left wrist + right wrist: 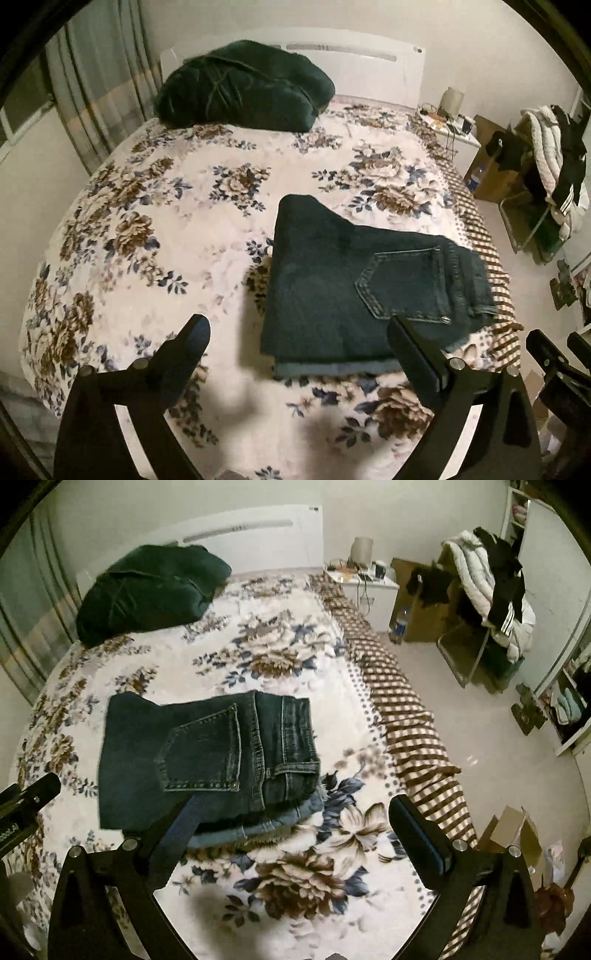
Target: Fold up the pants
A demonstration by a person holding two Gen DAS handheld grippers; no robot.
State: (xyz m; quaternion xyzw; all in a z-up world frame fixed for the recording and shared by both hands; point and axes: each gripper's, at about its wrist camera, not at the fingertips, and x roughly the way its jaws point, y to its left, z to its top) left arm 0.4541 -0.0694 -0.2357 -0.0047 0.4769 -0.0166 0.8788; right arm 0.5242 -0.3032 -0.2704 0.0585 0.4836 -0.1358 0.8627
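Note:
Dark blue jeans [343, 284] lie folded into a compact stack on the floral bedspread [177, 206], back pocket up, near the bed's right edge. They also show in the right wrist view [192, 757]. My left gripper [299, 328] is open and empty, hovering above the bed just in front of the jeans. My right gripper [295, 805] is open and empty, above the bed at the stack's near right corner. The right gripper's fingers show at the left view's right edge [554, 362]; the left gripper's finger shows at the right view's left edge [26, 797].
A dark green pillow [243, 88] lies at the head of the bed by the white headboard [369, 66]. A nightstand [369, 579], cardboard boxes [421, 602] and a chair piled with clothes [491, 590] stand to the right of the bed.

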